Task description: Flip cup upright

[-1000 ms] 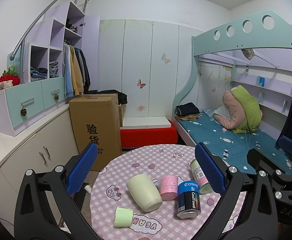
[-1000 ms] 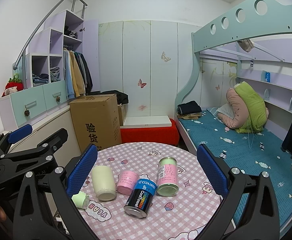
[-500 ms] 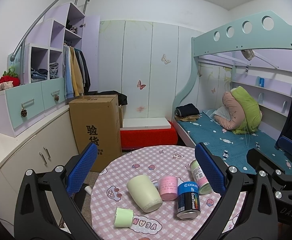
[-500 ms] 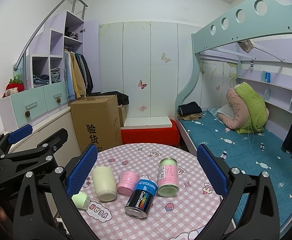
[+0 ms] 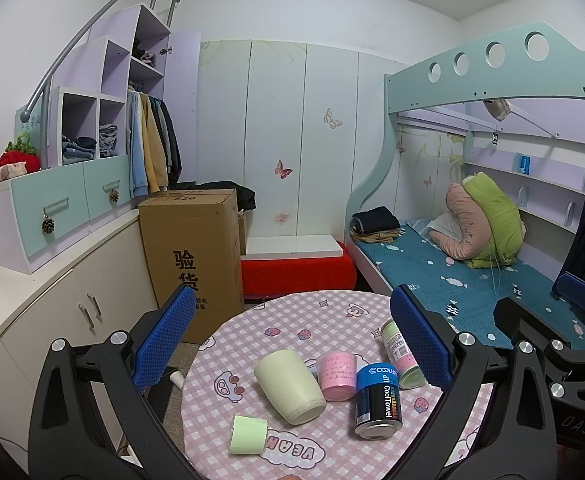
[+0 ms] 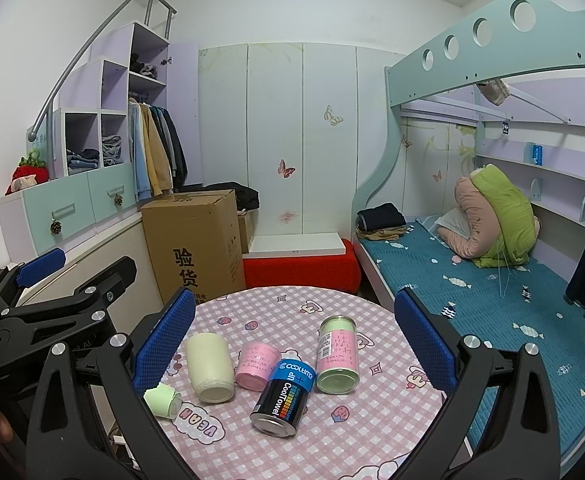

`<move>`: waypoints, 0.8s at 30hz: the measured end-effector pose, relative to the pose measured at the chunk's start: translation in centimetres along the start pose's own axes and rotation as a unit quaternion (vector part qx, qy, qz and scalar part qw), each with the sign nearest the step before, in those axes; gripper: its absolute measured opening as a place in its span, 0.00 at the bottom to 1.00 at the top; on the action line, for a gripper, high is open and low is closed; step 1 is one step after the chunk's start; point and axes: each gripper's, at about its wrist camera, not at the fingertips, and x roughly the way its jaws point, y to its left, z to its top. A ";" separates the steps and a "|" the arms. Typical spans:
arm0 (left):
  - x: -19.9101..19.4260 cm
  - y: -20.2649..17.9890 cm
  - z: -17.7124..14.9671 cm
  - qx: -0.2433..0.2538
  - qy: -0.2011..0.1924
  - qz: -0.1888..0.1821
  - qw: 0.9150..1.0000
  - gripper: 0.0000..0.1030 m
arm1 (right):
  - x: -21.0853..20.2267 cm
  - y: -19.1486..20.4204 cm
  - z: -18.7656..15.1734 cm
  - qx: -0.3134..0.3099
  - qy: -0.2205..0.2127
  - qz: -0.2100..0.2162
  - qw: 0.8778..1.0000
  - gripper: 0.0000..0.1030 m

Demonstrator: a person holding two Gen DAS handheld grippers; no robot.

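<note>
A pale green cup [image 5: 290,386] lies on its side on the round pink checked table [image 5: 292,312], its mouth toward me; it also shows in the right wrist view [image 6: 209,367]. My left gripper [image 5: 292,344] is open and empty, held above and in front of the cup. My right gripper [image 6: 294,344] is open and empty above the table, to the right of the left one. The right gripper's frame shows at the right in the left wrist view.
Beside the cup lie a pink can [image 5: 336,370], a dark blue CoolTowel can [image 5: 378,400] and a pink-and-green can [image 5: 398,354]. A small green cap [image 5: 248,435] lies near the table's front. A cardboard box [image 5: 192,248] and a bunk bed [image 5: 472,276] stand behind.
</note>
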 end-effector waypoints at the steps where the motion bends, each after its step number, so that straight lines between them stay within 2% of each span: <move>1: 0.0 0.0 0.1 0.000 0.000 0.000 1.000 0.95 | 0.0 0.0 0.0 0.000 0.000 -0.001 1.000 0.94; 15: 0.1 0.0 -0.1 0.000 0.002 0.000 1.000 0.95 | 0.1 0.3 0.0 0.001 0.002 0.000 1.000 0.94; 24: 2.6 -0.5 -1.2 0.004 0.028 0.000 1.000 0.95 | 2.1 -0.4 -0.6 0.007 0.023 0.000 1.000 0.94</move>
